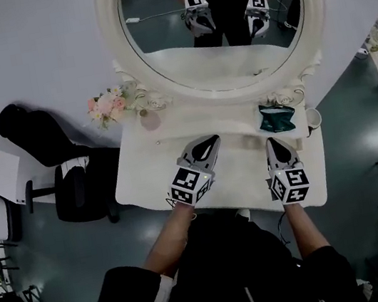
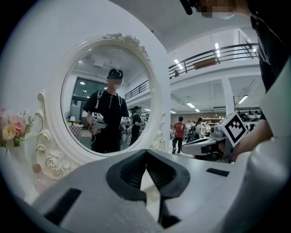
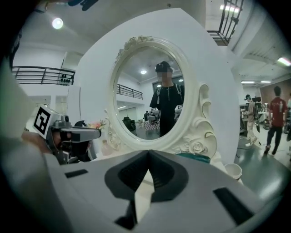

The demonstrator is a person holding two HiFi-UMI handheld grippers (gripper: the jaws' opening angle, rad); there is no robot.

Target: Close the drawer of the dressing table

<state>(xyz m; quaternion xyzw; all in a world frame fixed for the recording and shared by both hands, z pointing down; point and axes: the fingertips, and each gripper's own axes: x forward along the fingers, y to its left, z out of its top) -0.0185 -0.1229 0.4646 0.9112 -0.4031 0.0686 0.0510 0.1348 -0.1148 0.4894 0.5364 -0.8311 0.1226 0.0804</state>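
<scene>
The white dressing table [image 1: 147,170] stands below me, its oval mirror [image 1: 229,56] at the back. No drawer shows in any view; my arms and body cover part of the table's front edge. My left gripper [image 1: 208,140] hovers over the middle of the tabletop, shut and empty, its tips [image 2: 146,152] facing the mirror [image 2: 107,98]. My right gripper [image 1: 275,143] sits over the right part of the top, also shut with nothing in it [image 3: 148,154]. Both point toward the mirror [image 3: 152,98], which reflects them and the person.
A teal object [image 1: 276,118] lies at the back right of the top, a white cup [image 1: 313,118] beside it. Pink flowers [image 1: 110,104] stand at the mirror's left base. A black chair [image 1: 71,178] is on the floor to the left. People walk in the hall behind.
</scene>
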